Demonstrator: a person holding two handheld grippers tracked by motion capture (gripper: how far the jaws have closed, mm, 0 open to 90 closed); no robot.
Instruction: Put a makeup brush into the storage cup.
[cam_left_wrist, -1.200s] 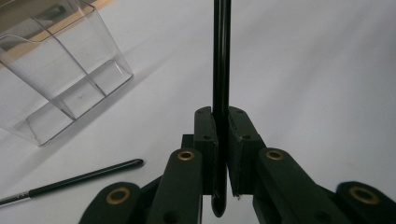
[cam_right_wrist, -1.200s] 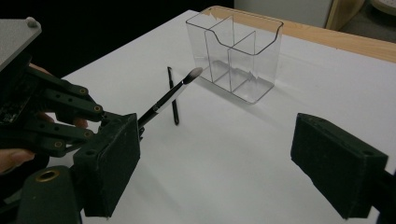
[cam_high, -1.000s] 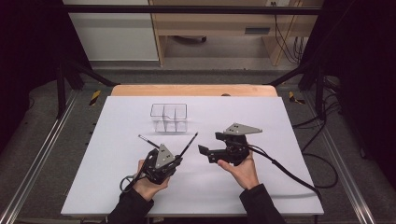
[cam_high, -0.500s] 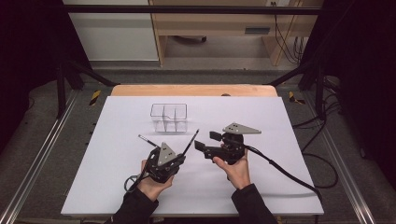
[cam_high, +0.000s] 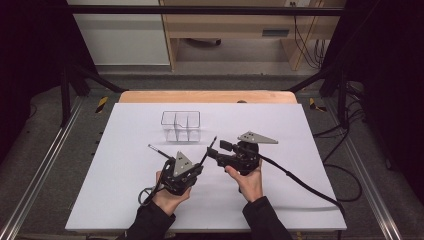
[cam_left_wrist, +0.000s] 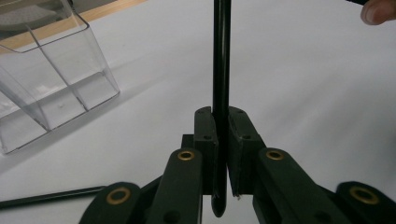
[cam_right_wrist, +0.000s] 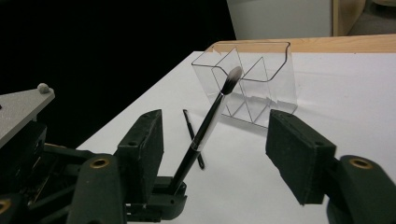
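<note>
The left gripper (cam_high: 192, 167) was clamped on a brush (cam_high: 208, 150) near the worktop's (cam_high: 300, 150) middle, its long axis pointing toward one o'clock, bristles uppermost. The right gripper (cam_high: 216, 151), half open and just closing, held nothing. A clear organizer (cam_high: 180, 125) stood at twelve o'clock.

On the white table sheet (cam_high: 125, 195), the clear plastic three-compartment organizer (cam_high: 180, 125) stands far of centre. Near it, the left gripper (cam_high: 192, 167) sits left of the right gripper (cam_high: 216, 151). A thin black pencil-like stick (cam_high: 159, 151) lies just left of the left gripper, whose long black-handled makeup brush (cam_high: 209, 150) slants toward the organizer.
</note>
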